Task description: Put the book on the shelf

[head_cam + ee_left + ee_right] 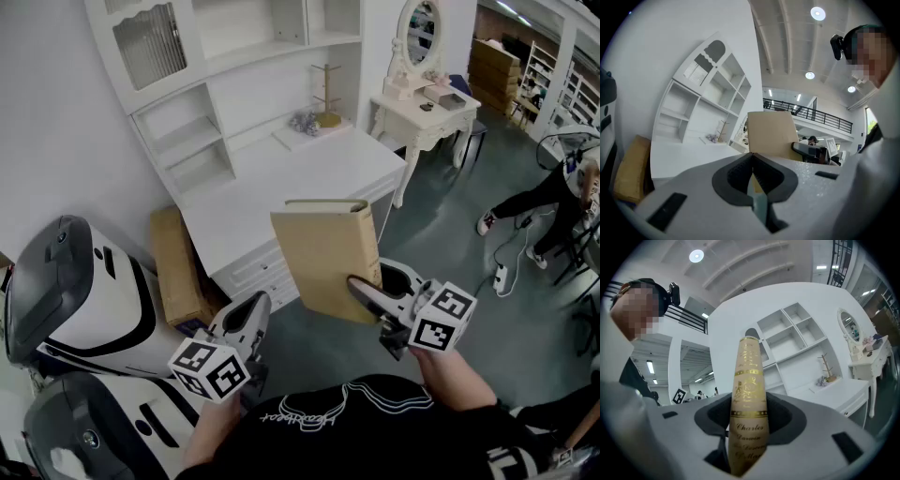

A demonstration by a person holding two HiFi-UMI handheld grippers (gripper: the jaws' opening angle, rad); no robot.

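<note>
Tan book (323, 253) clamped in right gripper (750, 418) fingers (785, 416) (left gripper (752, 161) closed).

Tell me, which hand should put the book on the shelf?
The right one. The right tongs grip the book upright, facing the white shelf. The left tongs are shut on nothing, so they would have to take the book first.

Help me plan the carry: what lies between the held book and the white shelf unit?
Only the bare top of the white desk, seen in the head view, separates the book, clamped in the right gripper, from the shelf unit.
</note>
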